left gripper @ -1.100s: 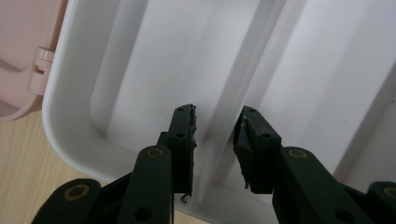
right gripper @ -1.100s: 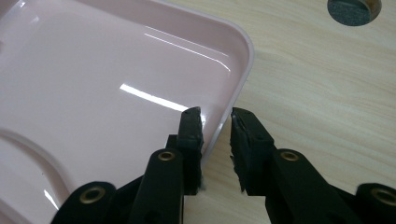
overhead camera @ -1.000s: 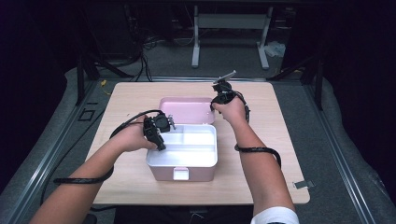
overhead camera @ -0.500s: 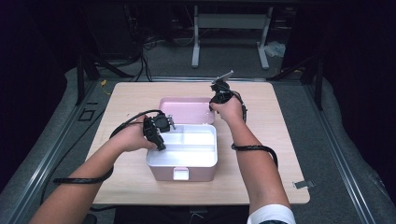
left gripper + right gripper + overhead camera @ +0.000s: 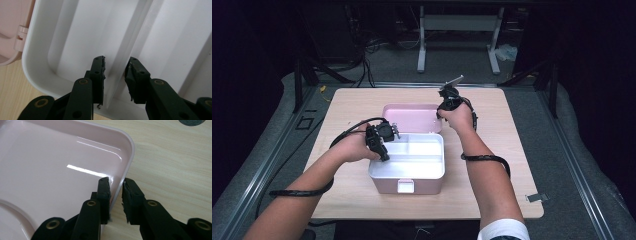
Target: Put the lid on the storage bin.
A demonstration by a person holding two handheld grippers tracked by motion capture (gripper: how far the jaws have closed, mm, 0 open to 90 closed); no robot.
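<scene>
Pink plastic box (image 5: 407, 172) sits mid-table (image 5: 492, 195), lid (image 5: 412, 117) flung flat behind it, white tray (image 5: 414, 157) bare inside, and from the high view both tools are on the job: the left gripper (image 5: 382, 150) dips to the tray's near-left edge, the right gripper (image 5: 446, 102) sits at the lid's far right corner. Over to the left gripper view: the left gripper (image 5: 115, 72) straddles a raised white divider (image 5: 130, 42) of the tray, jaws partly apart, pads beside the rib; whether they press it I cannot tell. Now the right gripper view: the right gripper (image 5: 115, 188) has the lid's pink rim (image 5: 126, 160) between its jaws, which have just been closing, though a sliver of gap shows at the outer pad. My read is that the lid is open and the grips are being set; lifting the tray or swinging the lid shut all lies ahead.
</scene>
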